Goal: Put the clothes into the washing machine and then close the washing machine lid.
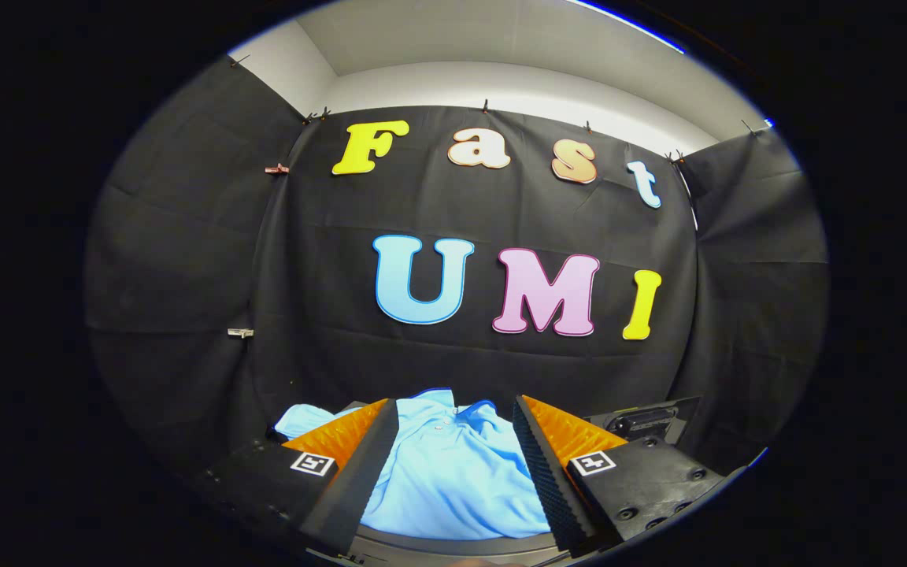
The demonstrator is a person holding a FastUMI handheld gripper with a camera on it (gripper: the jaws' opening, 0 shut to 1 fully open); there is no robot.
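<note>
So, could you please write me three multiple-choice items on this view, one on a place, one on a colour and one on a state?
1. Where is the shirt?
A. between the gripper's fingers
B. hanging on the wall
C. folded on a shelf

2. What colour is the shirt?
A. red
B. light blue
C. white

3. How do the fingers stand?
A. pressed together
B. shut on a clip
C. apart

Answers: 1 A, the cloth fills the gap between both fingers; 2 B, its body is pale blue with a darker collar; 3 C, a wide gap separates them.
</note>
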